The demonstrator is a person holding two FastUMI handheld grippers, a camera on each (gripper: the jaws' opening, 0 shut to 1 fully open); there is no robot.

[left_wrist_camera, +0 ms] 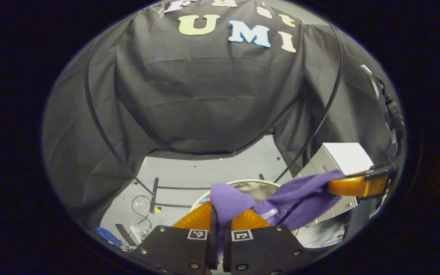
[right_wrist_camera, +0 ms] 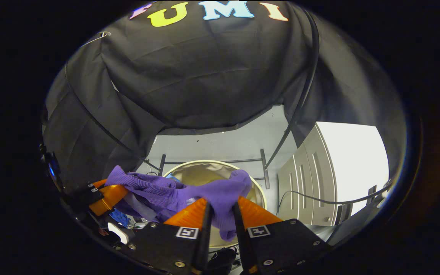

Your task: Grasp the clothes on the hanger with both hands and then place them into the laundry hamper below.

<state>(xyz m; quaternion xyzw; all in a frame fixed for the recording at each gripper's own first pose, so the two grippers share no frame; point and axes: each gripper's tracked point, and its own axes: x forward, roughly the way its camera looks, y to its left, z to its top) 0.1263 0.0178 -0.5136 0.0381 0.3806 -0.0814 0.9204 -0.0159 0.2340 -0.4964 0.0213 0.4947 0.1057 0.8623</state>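
The purple garment (left_wrist_camera: 296, 202) is seen stretched between the two claws, w/ no hanger visible on it, so the grasping step is judged done; what is left is lowering and release into the hamper (right_wrist_camera: 212, 173). The cloth is held above the hamper's round rim, not yet inside: in the right gripper view it sags across the front of the opening, w/ one end hanging down between the right claw (right_wrist_camera: 222, 214) fingers. That claw is closed on the garment, both fingers pressed against the fold. In the left gripper view the left claw (left_wrist_camera: 220, 219) is likewise clamped on the other end, a bunch of fabric poking up just beyond the tips. Each claw is also seen from the other's camera, farther off, at the garment's far end. The hamper (left_wrist_camera: 243, 185) sits directly below and slightly ahead of both. Beyond it a black metal stand (right_wrist_camera: 212, 162) rests on the grey floor, and a white cabinet (right_wrist_camera: 319, 172) stands to the right.
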